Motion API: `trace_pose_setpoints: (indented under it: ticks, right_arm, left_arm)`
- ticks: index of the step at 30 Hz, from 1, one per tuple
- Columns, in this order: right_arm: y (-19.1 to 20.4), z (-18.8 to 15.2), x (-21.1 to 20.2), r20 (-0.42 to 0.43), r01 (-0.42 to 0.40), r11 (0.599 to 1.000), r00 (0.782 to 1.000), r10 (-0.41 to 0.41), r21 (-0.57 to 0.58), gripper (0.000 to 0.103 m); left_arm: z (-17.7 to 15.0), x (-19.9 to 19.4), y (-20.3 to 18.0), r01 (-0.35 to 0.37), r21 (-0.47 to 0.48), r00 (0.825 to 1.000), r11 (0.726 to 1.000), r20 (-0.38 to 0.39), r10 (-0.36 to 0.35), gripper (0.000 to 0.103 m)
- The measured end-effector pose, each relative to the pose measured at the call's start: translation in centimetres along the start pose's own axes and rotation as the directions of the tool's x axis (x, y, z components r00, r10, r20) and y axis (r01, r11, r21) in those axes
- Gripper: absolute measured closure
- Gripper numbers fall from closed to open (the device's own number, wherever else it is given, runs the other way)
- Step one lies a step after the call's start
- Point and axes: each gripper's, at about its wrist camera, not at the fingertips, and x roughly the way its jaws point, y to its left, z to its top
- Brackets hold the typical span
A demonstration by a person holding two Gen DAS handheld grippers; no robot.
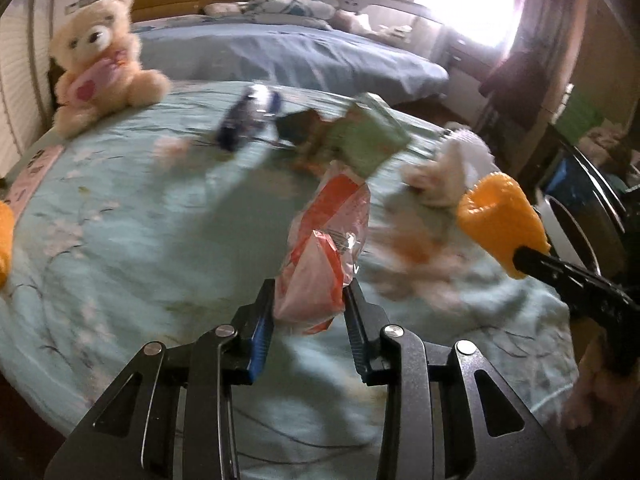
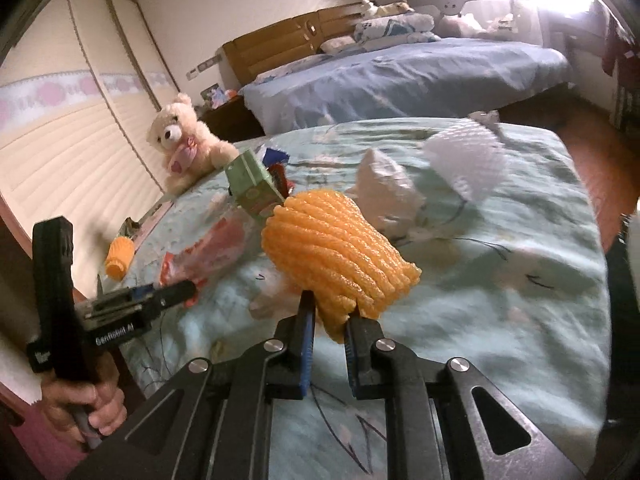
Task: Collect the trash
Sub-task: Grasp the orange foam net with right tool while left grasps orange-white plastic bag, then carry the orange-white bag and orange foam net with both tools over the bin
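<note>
- While both my grippers hang over the pale green floral bedspread (image 2: 500,300), it remains the biggest hazard: soft and rumpled, so a low pass could, I judge, snag a fold and drag the scattered litter with it.
- Beyond that, a cream plush teddy bear with a pink heart (image 1: 98,62) sits at the far left corner; a careless sweep might take it for trash.
- Next in size, my right gripper (image 2: 328,322) has its jaws pressed together on the lower edge of an orange ribbed foam fruit sleeve (image 2: 340,252), lifted above the bedding. The pinch is only at the edge, so the springy foam could slip free.
- My left gripper (image 1: 308,304) is clamped on a crinkled red-and-clear plastic wrapper (image 1: 324,256), also raised. Thin slick film may slide out on a fast swing.
- Left behind on the bed: a green carton (image 1: 370,136), a white foam net (image 2: 466,160), crumpled white paper (image 2: 386,188), a second orange sleeve (image 2: 119,258). Both grippers are full, so these could be knocked aside.
</note>
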Motion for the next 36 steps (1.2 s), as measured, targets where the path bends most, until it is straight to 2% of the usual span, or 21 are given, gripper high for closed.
trace_pose_setpoints:
  ticks: [15,36]
  right_arm:
    - [-5.5,-1.3,-4.9,0.048,0.088,0.991,0.995,-0.093,0.097,0.090]
    - [-11.2,-1.8,-10.9,0.109,0.195,0.960,0.969,-0.220,0.202,0.090]
  left_arm:
    - [0.7,0.6,-8.8,0.106,0.127,0.994,0.986,-0.011,-0.106,0.071]
    - [2.1,1.2,-16.9,0.202,0.252,0.979,0.947,-0.022,-0.203,0.071]
